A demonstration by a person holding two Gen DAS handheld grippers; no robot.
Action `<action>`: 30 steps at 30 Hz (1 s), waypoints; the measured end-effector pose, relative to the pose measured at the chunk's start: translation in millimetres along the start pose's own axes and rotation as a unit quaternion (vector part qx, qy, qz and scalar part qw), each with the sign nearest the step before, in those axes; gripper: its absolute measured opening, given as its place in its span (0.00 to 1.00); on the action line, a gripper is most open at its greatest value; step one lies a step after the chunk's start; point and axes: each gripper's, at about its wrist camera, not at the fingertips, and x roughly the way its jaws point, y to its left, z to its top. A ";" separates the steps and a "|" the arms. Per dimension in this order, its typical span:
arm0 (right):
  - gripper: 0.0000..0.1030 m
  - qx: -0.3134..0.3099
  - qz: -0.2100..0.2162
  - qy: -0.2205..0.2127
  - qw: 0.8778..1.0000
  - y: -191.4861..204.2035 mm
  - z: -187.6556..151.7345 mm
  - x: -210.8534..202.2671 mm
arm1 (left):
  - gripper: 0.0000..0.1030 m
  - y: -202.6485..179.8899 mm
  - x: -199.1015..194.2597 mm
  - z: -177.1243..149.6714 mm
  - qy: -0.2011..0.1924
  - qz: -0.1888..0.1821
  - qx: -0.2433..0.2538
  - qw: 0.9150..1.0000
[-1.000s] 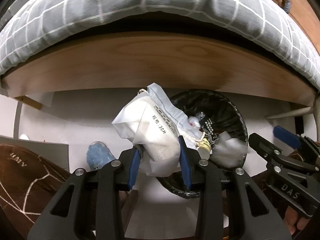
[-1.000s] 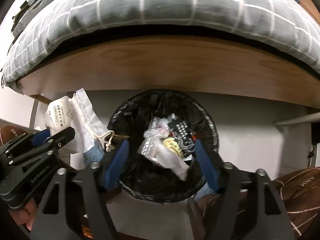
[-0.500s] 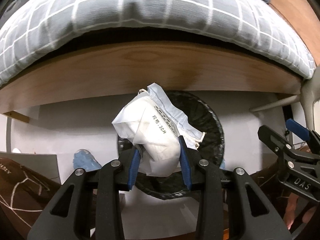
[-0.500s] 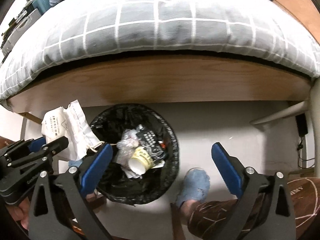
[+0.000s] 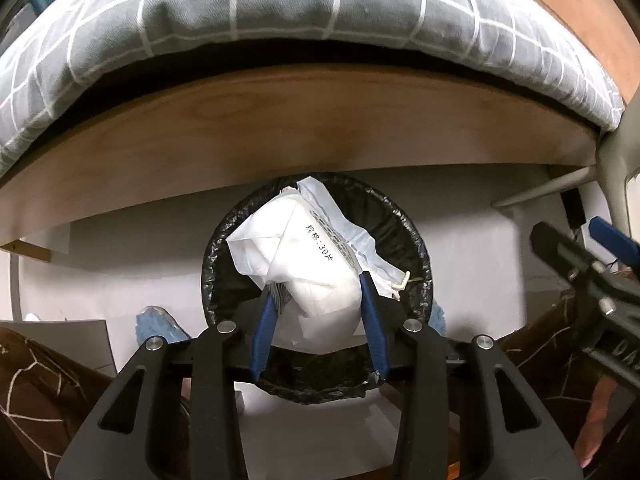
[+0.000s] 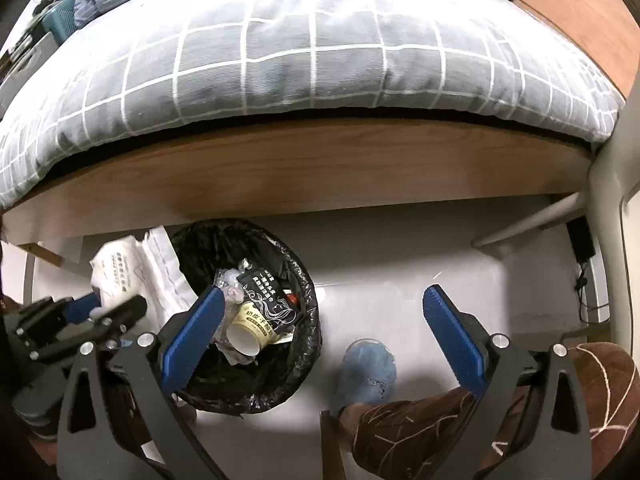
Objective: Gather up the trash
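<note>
Over the black-lined bin (image 5: pixel 316 390), the left tool (image 5: pixel 318 322), jaws opening, grips a white packet (image 5: pixel 304 264), seemingly light, soft, crushable, best pinched mid-bulge; the right tool (image 6: pixel 320 340) gapes empty.

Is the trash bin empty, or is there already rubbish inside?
Not empty: the bin holds a paper cup, a black wrapper and crumpled plastic.

Wooden bed frame (image 6: pixel 304 168) spanning the view, grey checked quilt (image 6: pixel 304 56) overhanging its edge, pale floor (image 6: pixel 380 264) lying below, bright light glaring off it
</note>
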 end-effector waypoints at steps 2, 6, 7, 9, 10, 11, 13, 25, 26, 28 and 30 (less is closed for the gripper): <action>0.93 0.004 0.002 0.003 1.000 -0.3 0.1 2.4 | 0.42 0.4 3.0 -1.6 0.002 0.004 -0.002 1.000; 0.93 0.001 0.003 0.002 1.000 2.8 0.8 2.7 | 0.62 4.0 6.5 -2.8 -0.004 0.014 -0.009 1.000; 0.93 0.001 0.003 0.001 1.000 3.7 0.0 3.3 | 0.64 4.6 7.6 -3.0 -0.005 0.013 -0.010 1.000; 0.93 0.001 0.005 0.000 1.000 4.7 -0.4 3.1 | 0.73 4.3 10.2 -4.1 -0.003 0.018 -0.005 1.000; 0.93 0.002 0.004 0.000 1.000 5.2 -0.6 3.3 | 0.77 4.4 11.1 -5.1 -0.002 0.023 -0.002 1.000; 0.93 0.002 0.005 0.000 1.000 5.2 -0.7 3.6 | 0.80 3.2 12.1 -5.8 -0.003 0.025 0.000 1.000; 0.93 0.003 0.009 0.001 1.000 6.5 -0.4 3.6 | 0.86 3.0 11.8 -6.8 -0.004 0.028 0.002 1.000; 0.93 -0.018 0.039 -0.030 0.999 24.1 4.4 -19.0 | 0.94 33.2 -21.8 -1.6 -0.033 0.061 -0.022 0.997; 0.93 -0.021 0.040 -0.034 0.998 26.4 5.0 -23.1 | 0.94 36.9 -28.0 -1.5 -0.038 0.061 -0.026 0.997; 0.93 -0.027 0.041 -0.044 0.998 32.1 6.2 -33.4 | 0.94 44.8 -45.4 -1.7 -0.052 0.062 -0.033 0.996; 0.93 -0.032 0.043 -0.055 0.997 36.9 7.3 -45.9 | 0.94 49.3 -60.8 -1.5 -0.065 0.064 -0.038 0.995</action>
